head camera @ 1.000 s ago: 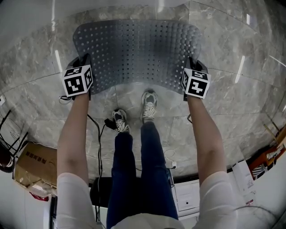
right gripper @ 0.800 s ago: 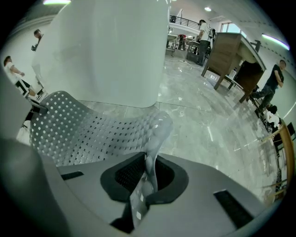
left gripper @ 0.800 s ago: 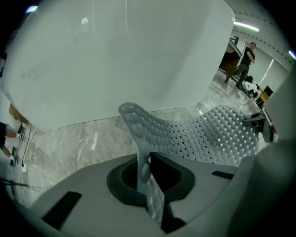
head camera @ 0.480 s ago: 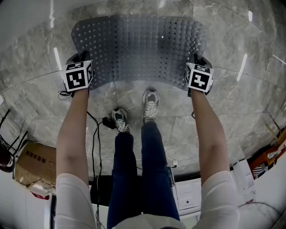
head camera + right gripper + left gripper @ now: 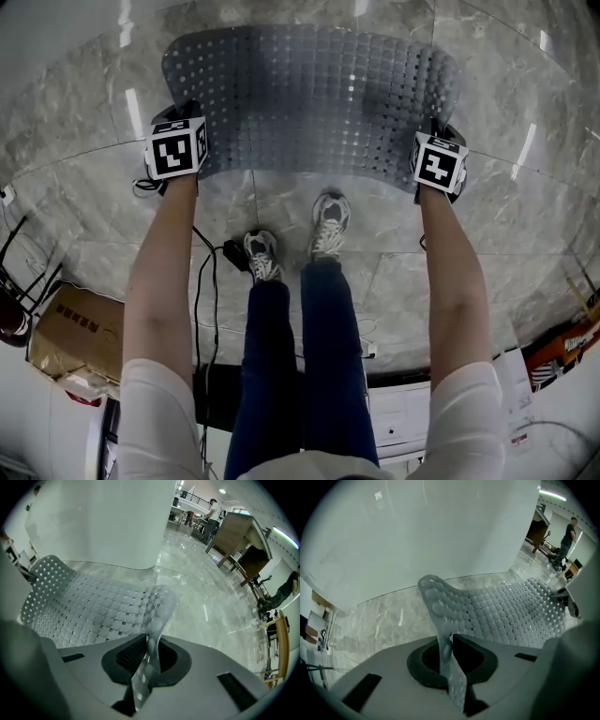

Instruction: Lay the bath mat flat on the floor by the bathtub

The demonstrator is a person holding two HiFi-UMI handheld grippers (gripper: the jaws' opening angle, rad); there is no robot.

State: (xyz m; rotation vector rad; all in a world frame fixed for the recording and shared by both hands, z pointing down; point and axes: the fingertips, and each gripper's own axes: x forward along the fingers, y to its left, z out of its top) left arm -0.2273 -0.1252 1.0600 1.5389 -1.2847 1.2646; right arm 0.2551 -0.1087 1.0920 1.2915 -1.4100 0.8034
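- Head view: the grey perforated bath mat (image 5: 309, 94) is seen spread wide above the grey marble floor (image 5: 75, 178), its far edge toward the pale bathtub wall (image 5: 56, 28).
- The mat's near left corner is held by the left gripper (image 5: 181, 120) and its near right corner by the right gripper (image 5: 441, 136). Both are pointed steeply down at the ends of outstretched bare forearms.
- Two light sneakers (image 5: 330, 214) are planted on the tiles just short of the mat's near edge. A black cable (image 5: 202, 281) is trailed beside them, and a cardboard box (image 5: 80, 328) is seen at lower left.
- Left gripper view: the left gripper's (image 5: 450, 653) jaws are clamped on the mat's (image 5: 501, 616) edge, which stands pinched upright between them. The rest is draped away to the right in front of the white tub wall (image 5: 417, 527).
- Right gripper view: the right gripper's (image 5: 147, 660) jaws are likewise closed on a fold of the mat's (image 5: 93, 611) edge. The sheet is spread leftward over the floor (image 5: 201, 597) below the tub wall (image 5: 103, 522). A wooden table (image 5: 239, 536) is seen far behind.
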